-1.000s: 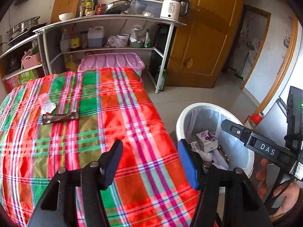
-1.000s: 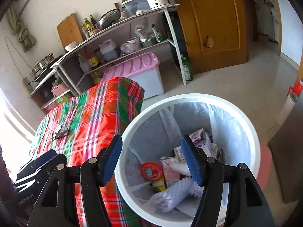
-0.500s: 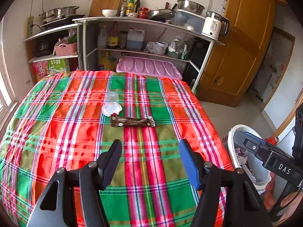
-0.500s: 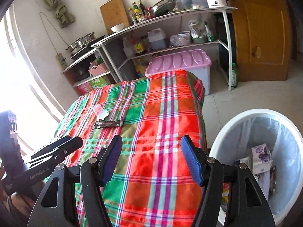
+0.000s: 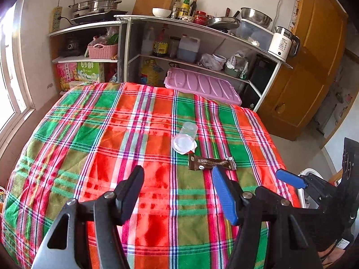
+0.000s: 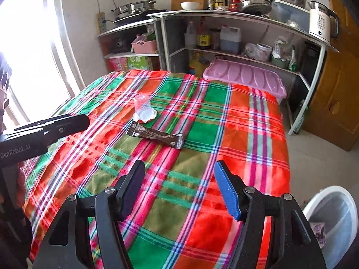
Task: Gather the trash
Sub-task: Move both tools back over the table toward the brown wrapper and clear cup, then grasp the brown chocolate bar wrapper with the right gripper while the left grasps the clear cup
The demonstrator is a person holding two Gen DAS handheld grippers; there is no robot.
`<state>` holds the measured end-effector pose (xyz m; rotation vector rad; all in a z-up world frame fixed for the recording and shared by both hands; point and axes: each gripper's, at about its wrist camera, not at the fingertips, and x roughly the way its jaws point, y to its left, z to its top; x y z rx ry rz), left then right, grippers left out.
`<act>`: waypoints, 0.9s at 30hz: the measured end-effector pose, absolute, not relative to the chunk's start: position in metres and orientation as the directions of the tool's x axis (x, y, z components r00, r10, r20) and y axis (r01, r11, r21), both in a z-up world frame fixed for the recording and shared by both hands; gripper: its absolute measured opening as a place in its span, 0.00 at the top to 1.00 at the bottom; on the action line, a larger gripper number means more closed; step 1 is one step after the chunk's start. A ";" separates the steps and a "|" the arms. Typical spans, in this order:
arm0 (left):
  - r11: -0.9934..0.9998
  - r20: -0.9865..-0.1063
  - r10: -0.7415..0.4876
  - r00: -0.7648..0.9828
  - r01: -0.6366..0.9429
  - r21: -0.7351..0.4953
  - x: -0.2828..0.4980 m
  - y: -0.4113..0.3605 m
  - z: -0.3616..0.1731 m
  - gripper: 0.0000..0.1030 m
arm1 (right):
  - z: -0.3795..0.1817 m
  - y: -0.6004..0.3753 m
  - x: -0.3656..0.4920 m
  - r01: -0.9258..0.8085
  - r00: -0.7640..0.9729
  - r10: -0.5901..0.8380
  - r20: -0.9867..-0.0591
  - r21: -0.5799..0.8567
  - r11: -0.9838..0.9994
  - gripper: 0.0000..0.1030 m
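On the plaid-covered table lies a clear plastic cup on its side, its peeled lid toward me. Just in front of it is a brown snack wrapper. My left gripper hovers open over the cloth, short of the wrapper, nothing between its fingers. The right gripper's blue finger shows at the right edge. In the right wrist view, the cup and wrapper lie ahead to the left of my open, empty right gripper. The white lined trash bin stands on the floor at lower right.
Behind the table a metal shelf unit holds pots, bottles and a white kettle. A pink-lidded box stands against the table's far edge. A wooden door is to the right, a bright window to the left.
Both grippers have swung left from the trash bin to over the table. The cup and wrapper now lie ahead of them, and the bin has slid to the right edge of view.
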<state>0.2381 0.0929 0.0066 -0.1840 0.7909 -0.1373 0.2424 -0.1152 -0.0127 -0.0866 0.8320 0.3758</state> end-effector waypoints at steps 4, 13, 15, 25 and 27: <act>0.978 -0.696 -0.178 0.695 0.046 -0.205 0.250 0.102 0.006 0.36 | -0.016 -0.093 0.257 -0.418 0.595 0.312 -0.741 0.046 0.907 0.37; 0.975 -0.708 -0.181 0.683 0.034 -0.217 0.272 0.115 -0.003 0.36 | -0.035 -0.060 0.298 -0.522 0.540 0.382 -0.750 0.058 0.851 0.37; 0.976 -0.712 -0.174 0.680 0.026 -0.214 0.276 0.117 -0.005 0.36 | -0.044 -0.058 0.301 -0.540 0.526 0.379 -0.761 0.044 0.840 0.37; 0.970 -0.722 -0.213 0.658 0.054 -0.237 0.293 0.107 -0.017 0.35 | -0.060 -0.065 0.324 -0.523 0.490 0.356 -0.796 0.059 0.851 0.45; 0.969 -0.725 -0.223 0.652 0.070 -0.236 0.298 0.100 -0.018 0.35 | -0.059 -0.072 0.324 -0.510 0.499 0.362 -0.787 0.070 0.857 0.61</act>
